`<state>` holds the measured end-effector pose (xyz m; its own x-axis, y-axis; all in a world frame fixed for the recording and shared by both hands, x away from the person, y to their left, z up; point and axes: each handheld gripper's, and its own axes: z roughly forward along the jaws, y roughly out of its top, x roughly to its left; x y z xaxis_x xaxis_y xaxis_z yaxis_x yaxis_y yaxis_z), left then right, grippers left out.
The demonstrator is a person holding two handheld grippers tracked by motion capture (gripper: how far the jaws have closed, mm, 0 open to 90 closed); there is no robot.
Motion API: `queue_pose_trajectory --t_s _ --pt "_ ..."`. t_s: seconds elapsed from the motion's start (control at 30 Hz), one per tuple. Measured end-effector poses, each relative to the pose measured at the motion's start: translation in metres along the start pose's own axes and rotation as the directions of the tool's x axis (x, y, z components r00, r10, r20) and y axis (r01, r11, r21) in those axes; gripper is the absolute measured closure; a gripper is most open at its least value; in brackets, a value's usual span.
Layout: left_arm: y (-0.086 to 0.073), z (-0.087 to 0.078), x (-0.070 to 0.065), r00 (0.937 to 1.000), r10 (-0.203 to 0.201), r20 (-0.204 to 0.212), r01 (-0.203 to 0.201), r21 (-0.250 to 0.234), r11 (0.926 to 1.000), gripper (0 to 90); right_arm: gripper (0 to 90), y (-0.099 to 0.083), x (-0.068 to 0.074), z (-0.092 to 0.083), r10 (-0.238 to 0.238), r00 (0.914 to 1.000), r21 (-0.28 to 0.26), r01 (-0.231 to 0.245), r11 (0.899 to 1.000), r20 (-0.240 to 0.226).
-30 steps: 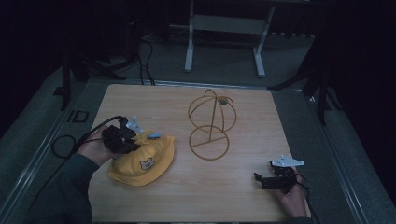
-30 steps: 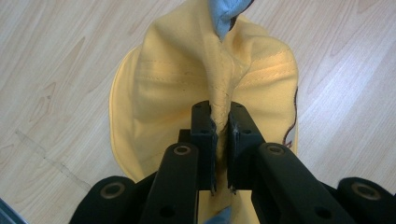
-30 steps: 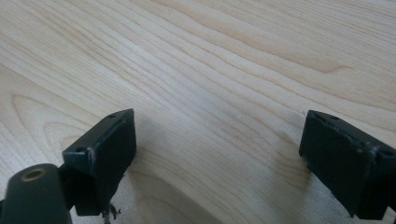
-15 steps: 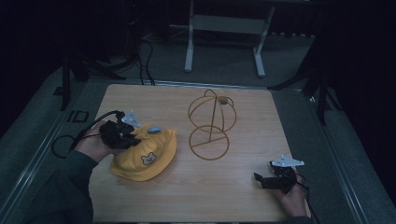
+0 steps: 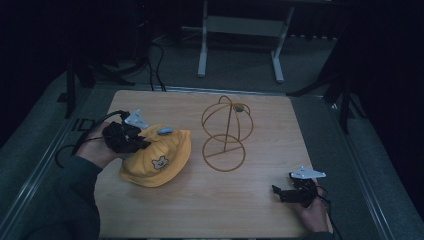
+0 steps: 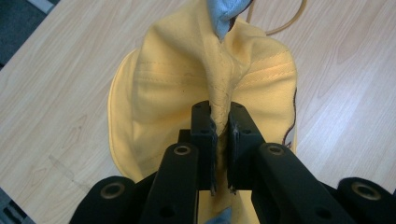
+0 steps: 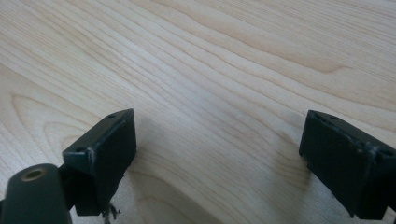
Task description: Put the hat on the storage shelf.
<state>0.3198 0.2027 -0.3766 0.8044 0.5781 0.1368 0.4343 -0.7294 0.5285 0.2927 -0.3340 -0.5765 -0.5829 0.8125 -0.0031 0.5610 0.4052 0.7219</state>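
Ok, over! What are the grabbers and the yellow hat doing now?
Left gripper shut on hat, fabric pinched. Right gripper open, low over bare table. Wire stand beside the hat, nothing between.

Wooden table (image 5: 260,200): yellow hat (image 5: 160,160), wire stand (image 5: 225,135)

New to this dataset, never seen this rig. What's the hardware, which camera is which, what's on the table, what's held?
There is no robot arm: a person holds a handheld two-finger gripper in each hand. One picture comes from a fixed camera above the wooden table; the other two come from cameras riding on each gripper, looking along its black fingers.

On the table lie a yellow hat with a small bear patch and a gold wire hat stand, standing upright beside it.

The left gripper is closed on a pinched fold of the hat's fabric. The right gripper is open and holds nothing, low over bare wood near the table's front right.
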Motion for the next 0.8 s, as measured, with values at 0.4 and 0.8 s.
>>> queue_pose_trajectory --t_s 0.4,0.8 --pt "0.0040 -0.0048 0.0036 0.9996 -0.027 -0.002 0.027 -0.058 0.9979 83.2 10.8 0.0000 0.0000 0.0000 0.000 1.0000 0.000 0.000 1.000 0.000" --pt "0.0084 -0.0085 0.0055 0.9988 -0.049 0.005 0.049 -0.103 0.9935 83.1 10.9 0.0000 0.0000 0.0000 0.000 1.0000 0.000 0.000 1.000 0.000"
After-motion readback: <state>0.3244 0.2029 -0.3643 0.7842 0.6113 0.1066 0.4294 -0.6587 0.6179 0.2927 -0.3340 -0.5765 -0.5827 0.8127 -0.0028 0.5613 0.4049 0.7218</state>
